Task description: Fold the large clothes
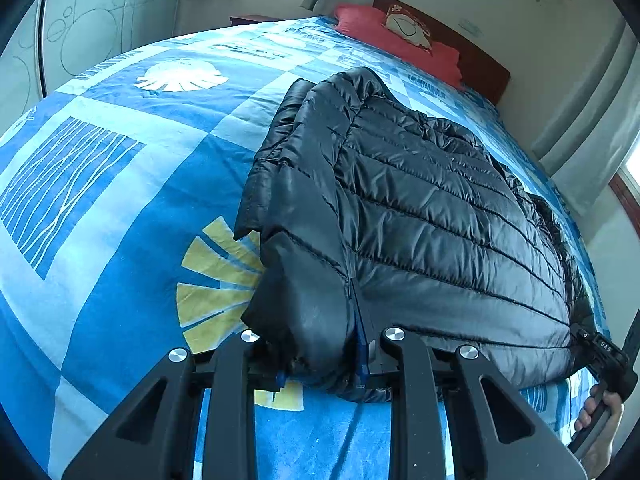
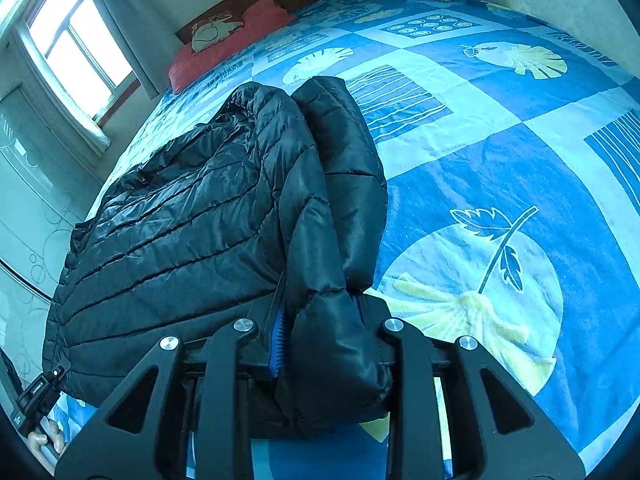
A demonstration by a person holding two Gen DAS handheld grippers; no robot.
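On my left, my left gripper (image 1: 320, 360) has its fingers clamped on the near corner of the shiny black quilted puffer jacket (image 1: 420, 200), pinching a bunched wad of sleeve and hem fabric between the blue pads. The jacket lies on the bed with the blue patchwork leaf-print bedspread (image 1: 120, 208), already narrowed with its sleeves folded in along both sides, and its long axis runs straight away from me, from the hem at my fingers up to the collar end near the red pillow (image 1: 400, 40) at the wooden headboard (image 1: 480, 68). Moving to the right across the hem, the quilted back panel spans the gap between my two hands, and in the left wrist view I can see my right hand (image 1: 600, 416) holding its handle at the far corner of that same edge. My right gripper (image 2: 324, 344) is likewise closed on the jacket (image 2: 180, 220), its fingers squeezing the folded-in sleeve and hem at the right-hand corner. Both hands sit level along the hem, neither nearer to the collar than the other, so I judge the next move is to lift this edge and carry it forward along the jacket's length toward the pillow end, folding it in half. The slippery, puffy shell may slide out of the pads or spring the tucked sleeves open if the two corners travel unevenly.
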